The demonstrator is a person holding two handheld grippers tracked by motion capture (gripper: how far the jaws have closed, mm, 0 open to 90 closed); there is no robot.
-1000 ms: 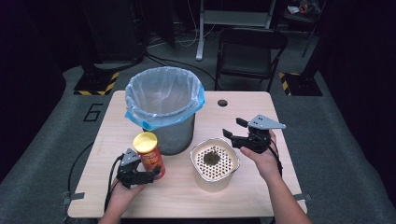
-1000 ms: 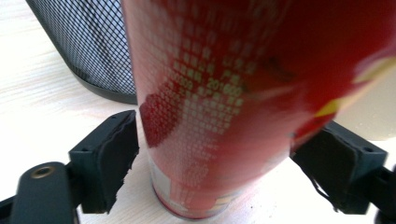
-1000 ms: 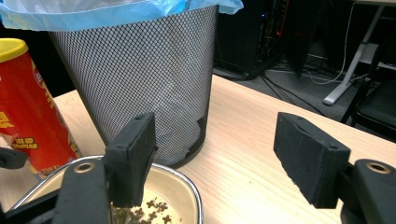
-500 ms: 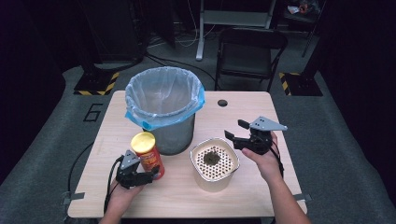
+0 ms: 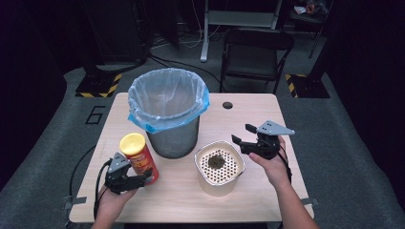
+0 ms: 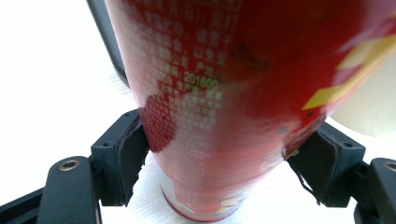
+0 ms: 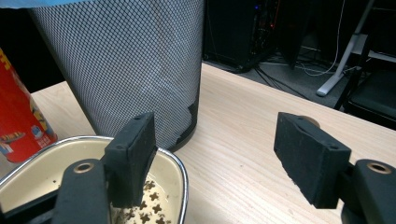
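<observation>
- The left gripper (image 5: 128,179), nearest the person, has its jaws clamped on the lower part of the red chip can (image 5: 139,157), one pad on each side (seen close in the left gripper view). The can tilts, its yellow lid leaning away from the hand, just beside the mesh bin (image 5: 168,117). With the grip so low, I judge the top-heavy can could pivot between the pads or slip out.
- The beige strainer pot (image 5: 219,167) sits between the two hands; a swung can could knock its rim.
- The right gripper (image 5: 244,138) hovers at the pot's far right edge, jaws about half open and holding nothing, one pad above the rim (image 7: 173,164). Lowered carelessly, it might tip the pot and spill the dark scraps inside.
- Farther off, the bin's blue liner (image 5: 200,102) hangs loosely over the rim; the can's base could snag it on the way in.
</observation>
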